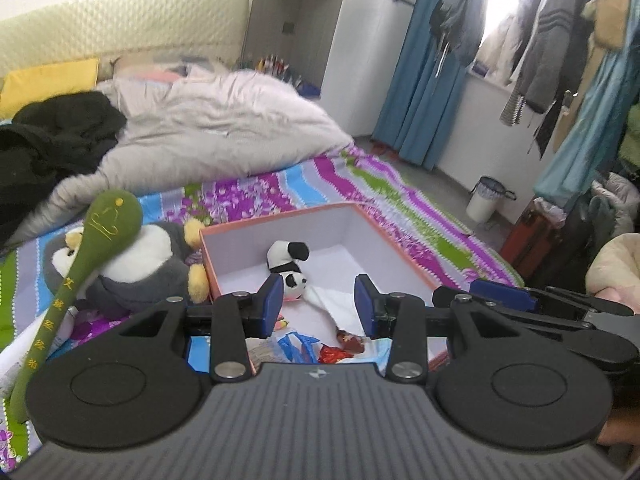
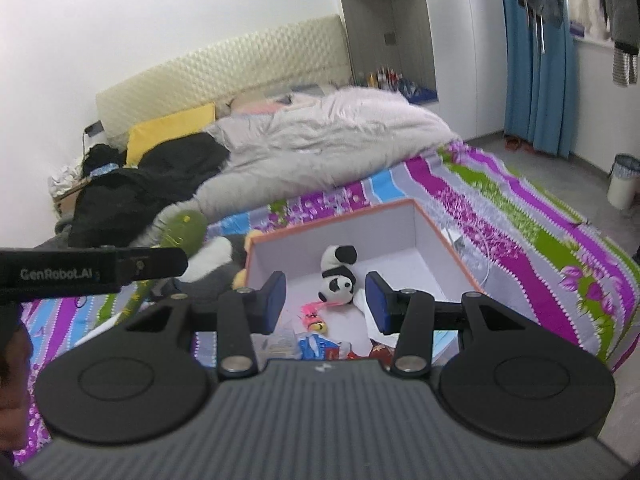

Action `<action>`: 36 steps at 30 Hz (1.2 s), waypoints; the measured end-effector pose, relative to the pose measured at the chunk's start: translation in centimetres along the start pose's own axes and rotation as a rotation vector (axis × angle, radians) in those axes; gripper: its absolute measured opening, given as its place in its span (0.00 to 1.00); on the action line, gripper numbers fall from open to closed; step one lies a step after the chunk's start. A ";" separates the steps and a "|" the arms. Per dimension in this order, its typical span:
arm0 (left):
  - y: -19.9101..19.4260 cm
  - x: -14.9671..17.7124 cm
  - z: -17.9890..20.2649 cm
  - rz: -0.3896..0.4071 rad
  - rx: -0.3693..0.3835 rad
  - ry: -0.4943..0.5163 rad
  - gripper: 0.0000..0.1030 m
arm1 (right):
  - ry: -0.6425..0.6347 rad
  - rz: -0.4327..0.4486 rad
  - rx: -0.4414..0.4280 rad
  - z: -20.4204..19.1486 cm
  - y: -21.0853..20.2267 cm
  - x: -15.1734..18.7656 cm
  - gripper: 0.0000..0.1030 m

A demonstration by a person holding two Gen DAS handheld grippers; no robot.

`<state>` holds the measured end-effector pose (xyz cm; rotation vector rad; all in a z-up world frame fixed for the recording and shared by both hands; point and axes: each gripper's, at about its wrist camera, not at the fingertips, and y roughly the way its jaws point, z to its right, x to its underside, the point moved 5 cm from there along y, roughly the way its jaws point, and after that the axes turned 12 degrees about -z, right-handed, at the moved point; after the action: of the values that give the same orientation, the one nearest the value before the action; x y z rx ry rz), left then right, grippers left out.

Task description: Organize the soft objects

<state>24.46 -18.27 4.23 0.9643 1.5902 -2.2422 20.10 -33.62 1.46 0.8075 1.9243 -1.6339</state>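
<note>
An orange-rimmed box with white walls lies open on the striped bedspread. A small panda plush lies inside it, with a pink toy and some wrappers near its front. My left gripper hovers above the box's near side, open, with nothing between its blue pads. My right gripper hangs beside it over the same box and panda, also open and holding nothing. A grey and white penguin plush lies left of the box, with a long green plush across it.
A crumpled grey duvet, black clothes and a yellow pillow fill the far half of the bed. Right of the bed are a white bin, a red case, blue curtains and hanging clothes.
</note>
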 end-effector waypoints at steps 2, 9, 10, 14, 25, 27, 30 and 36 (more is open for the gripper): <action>-1.7 1.0 0.4 0.017 0.006 0.004 0.44 | 0.013 0.010 -0.016 -0.4 -1.5 0.4 0.46; -6.2 5.0 1.1 0.036 0.037 -0.006 0.44 | -0.009 0.050 -0.005 -2.2 -6.1 2.4 0.46; -6.7 5.5 1.1 0.040 0.037 -0.006 0.44 | -0.006 0.056 0.001 -2.3 -6.6 2.7 0.46; -8.7 7.3 1.2 0.059 0.041 -0.009 0.44 | -0.010 0.062 0.015 -2.9 -8.2 4.3 0.46; -10.4 11.6 0.1 0.048 0.035 -0.048 0.44 | -0.001 0.023 0.041 -3.8 -8.8 9.2 0.46; -10.4 12.0 0.0 0.052 0.019 -0.045 0.44 | 0.004 -0.003 0.033 -3.9 -8.4 10.2 0.46; -10.5 12.5 -0.3 0.052 0.018 -0.046 0.44 | 0.003 -0.022 0.045 -3.8 -8.0 11.2 0.46; -10.0 14.0 -0.3 0.032 0.017 -0.046 0.44 | 0.014 -0.017 0.068 -3.3 -7.8 11.8 0.46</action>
<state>8.69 -11.58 2.99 0.9287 1.5283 -2.2428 6.32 -29.72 -0.76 0.8338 1.8989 -1.7160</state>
